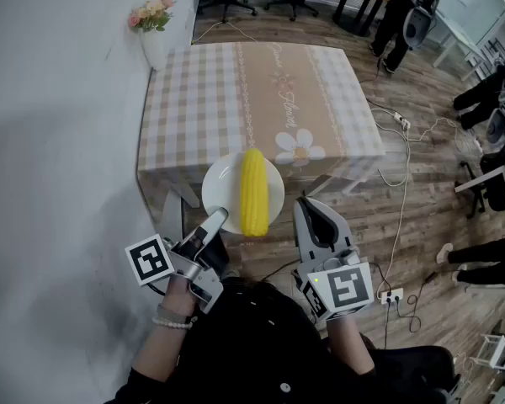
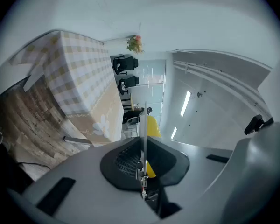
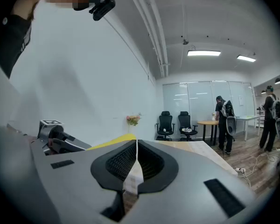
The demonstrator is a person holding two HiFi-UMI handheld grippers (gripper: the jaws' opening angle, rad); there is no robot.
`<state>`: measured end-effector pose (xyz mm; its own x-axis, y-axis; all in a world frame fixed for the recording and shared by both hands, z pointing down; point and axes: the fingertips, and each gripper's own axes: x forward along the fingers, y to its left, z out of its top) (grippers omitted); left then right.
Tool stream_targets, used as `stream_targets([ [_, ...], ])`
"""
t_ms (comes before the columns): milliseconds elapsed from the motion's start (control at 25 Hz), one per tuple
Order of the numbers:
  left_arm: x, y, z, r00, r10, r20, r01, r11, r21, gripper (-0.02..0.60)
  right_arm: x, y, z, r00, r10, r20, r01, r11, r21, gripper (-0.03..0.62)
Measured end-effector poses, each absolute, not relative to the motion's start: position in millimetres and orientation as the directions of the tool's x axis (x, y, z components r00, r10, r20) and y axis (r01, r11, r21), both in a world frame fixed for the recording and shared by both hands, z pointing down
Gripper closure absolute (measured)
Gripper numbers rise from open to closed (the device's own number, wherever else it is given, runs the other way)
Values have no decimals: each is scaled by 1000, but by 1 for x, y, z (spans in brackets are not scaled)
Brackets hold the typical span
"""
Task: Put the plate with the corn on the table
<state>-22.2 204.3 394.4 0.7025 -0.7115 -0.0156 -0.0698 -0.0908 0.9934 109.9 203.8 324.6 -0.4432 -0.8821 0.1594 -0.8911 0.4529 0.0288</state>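
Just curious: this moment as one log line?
left gripper shut on round white plate | yellow corn cob on plate | right gripper shut, empty

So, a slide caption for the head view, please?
Left gripper grips the plate carrying corn by the checked table; right gripper shut, empty.

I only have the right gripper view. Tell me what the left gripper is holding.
Observer: The left gripper is shut on the rim of a white plate.
Operator: Report what is on it.
Observer: One ear of corn, lying lengthwise across it.
Operator: Give me its position.
Observer: In the head view it overlaps the near edge of the table; whether it rests there, I cannot tell.
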Motion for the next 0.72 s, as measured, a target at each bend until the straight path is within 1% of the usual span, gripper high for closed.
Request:
stream_targets([
  [440,-27,209,396,698,-716,-28,-60,-97,994,551,106,207,331,-447,-878,169,-890,456,19,548],
  [520,-28,208,396,698,-716,-33,-55,-100,994,551,106,204,340,-460,-866,195,-887,455,-74,548],
  [640,-30,198,391,701,-713,-34,-54,-101,993,551,104,191,356,-501,-836,226,-848,422,-320,546],
  [720,-30,196,389,703,-711,-36,-52,-102,993,551,102,186,365,-526,-818,232,-805,392,-445,540],
])
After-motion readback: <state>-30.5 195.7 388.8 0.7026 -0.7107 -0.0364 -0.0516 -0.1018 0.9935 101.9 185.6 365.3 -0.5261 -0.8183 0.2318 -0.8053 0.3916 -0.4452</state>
